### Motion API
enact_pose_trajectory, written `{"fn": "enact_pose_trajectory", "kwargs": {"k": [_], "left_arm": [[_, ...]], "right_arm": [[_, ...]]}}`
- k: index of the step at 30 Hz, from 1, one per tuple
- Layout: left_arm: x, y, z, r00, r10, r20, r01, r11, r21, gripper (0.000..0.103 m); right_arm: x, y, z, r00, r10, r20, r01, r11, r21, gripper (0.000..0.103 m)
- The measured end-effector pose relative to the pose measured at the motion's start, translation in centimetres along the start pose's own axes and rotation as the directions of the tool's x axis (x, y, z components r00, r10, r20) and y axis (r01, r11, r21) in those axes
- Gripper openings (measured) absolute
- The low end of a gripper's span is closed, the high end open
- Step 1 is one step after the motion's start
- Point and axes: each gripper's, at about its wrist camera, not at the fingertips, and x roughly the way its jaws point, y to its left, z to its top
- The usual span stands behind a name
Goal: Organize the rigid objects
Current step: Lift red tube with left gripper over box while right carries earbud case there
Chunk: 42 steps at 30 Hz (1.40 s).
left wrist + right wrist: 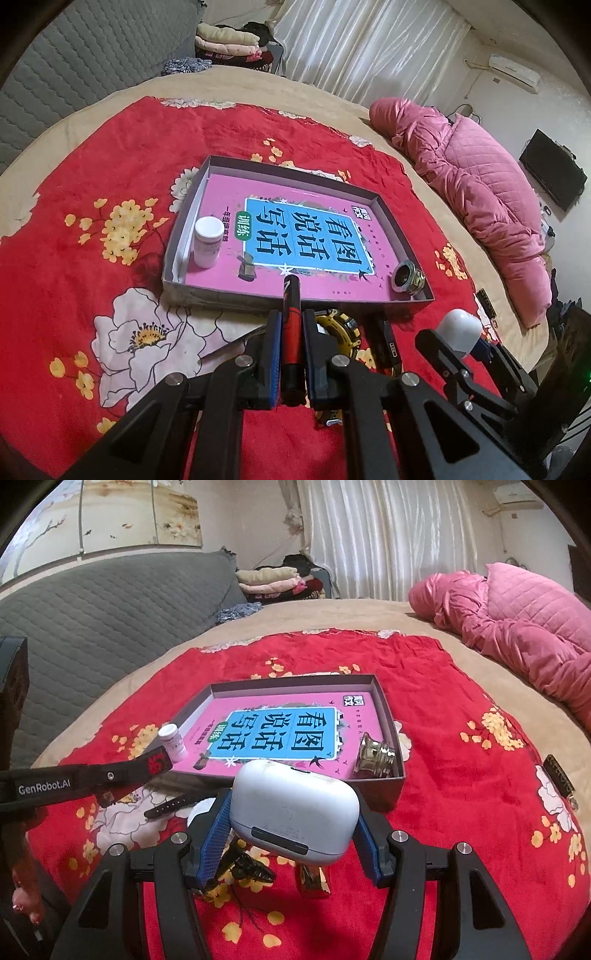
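Note:
My left gripper [291, 321] is shut on a red-and-black marker [292, 343], whose tip reaches over the near wall of a shallow grey box [295, 170]. A pink book [306, 229] lines the box floor. On it stand a white bottle [208, 242] at the near left and a brass fitting [408, 280] at the near right. My right gripper [291, 808] is shut on a white earbud case [295, 812], held above the red blanket just short of the box [388, 709]. The bottle [173, 744] and the fitting [375, 760] also show in the right wrist view.
On the red flowered blanket [461, 812] near the grippers lie a yellow round part [341, 326], a black strap [173, 805], a black hair clip [247, 867], a gold piece [314, 880] and a dark tag [559, 775]. A pink quilted jacket [517, 627] lies far right.

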Motion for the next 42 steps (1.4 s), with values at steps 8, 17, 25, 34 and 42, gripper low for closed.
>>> {"fn": "enact_pose_trajectory", "kwargs": {"k": [8, 17, 25, 34, 42], "left_arm": [[0.3, 0.0, 0.9, 1.0, -0.004, 0.015, 0.004, 1.0, -0.007, 0.011], [0.7, 0.5, 1.6, 1.0, 0.002, 0.028, -0.002, 1.0, -0.015, 0.011], [1.1, 0.8, 1.6, 1.0, 0.004, 0.027, -0.004, 1.0, -0.025, 0.011], [1.3, 1.0, 1.9, 1.0, 0.002, 0.029, -0.002, 1.0, -0.027, 0.011], [1.7, 1.0, 2.9, 0.999, -0.002, 0.036, 0.003, 0.999, -0.033, 0.011]], "right_arm": [[0.2, -0.2, 2.0, 0.999, -0.004, 0.038, 0.004, 1.0, -0.003, 0.062], [0.6, -0.2, 3.0, 0.999, 0.005, 0.045, -0.005, 1.0, 0.007, 0.062], [0.8, 0.1, 3.5, 0.998, -0.004, 0.058, 0.005, 1.0, -0.013, 0.062], [1.0, -0.2, 4.3, 0.998, -0.011, 0.069, 0.011, 1.0, -0.002, 0.062], [1.2, -0.3, 5.7, 0.995, -0.028, 0.099, 0.028, 1.0, -0.002, 0.062]]}}
